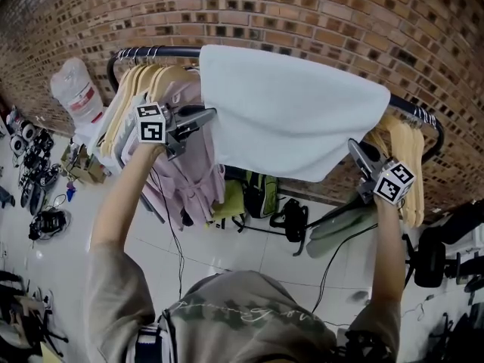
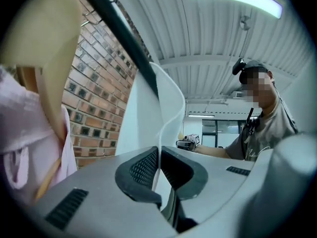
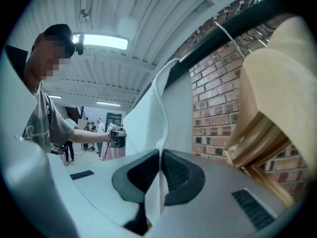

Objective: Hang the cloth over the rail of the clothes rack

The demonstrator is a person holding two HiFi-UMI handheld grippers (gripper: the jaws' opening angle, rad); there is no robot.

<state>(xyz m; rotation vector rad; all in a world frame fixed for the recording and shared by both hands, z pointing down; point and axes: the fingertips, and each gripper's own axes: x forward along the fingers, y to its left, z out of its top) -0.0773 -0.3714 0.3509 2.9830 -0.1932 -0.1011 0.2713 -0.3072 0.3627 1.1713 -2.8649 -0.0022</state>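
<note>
The cloth (image 1: pixel 291 112) is draped over the rail (image 1: pixel 155 51), in the stretch between two bunches of wooden hangers. Its left edge is pinched by the closed left gripper (image 1: pixel 208 114), just beside the left hangers (image 1: pixel 144 82) and a pink garment (image 1: pixel 189 172). Its right lower corner is pinched by the closed right gripper (image 1: pixel 354 150), near the right hangers (image 1: pixel 408 150). In both gripper views a thin fold of white fabric is seen pressed between the jaws.

Little free rail is left on either side of the cloth. Open air is found below its hem, down to the floor, where a green bag (image 1: pixel 261 191) lies. A brick wall (image 1: pixel 340 13) stands close behind the rail.

One cloth, one rail, two grippers and two hanger bunches are counted; single hangers cannot be counted.
</note>
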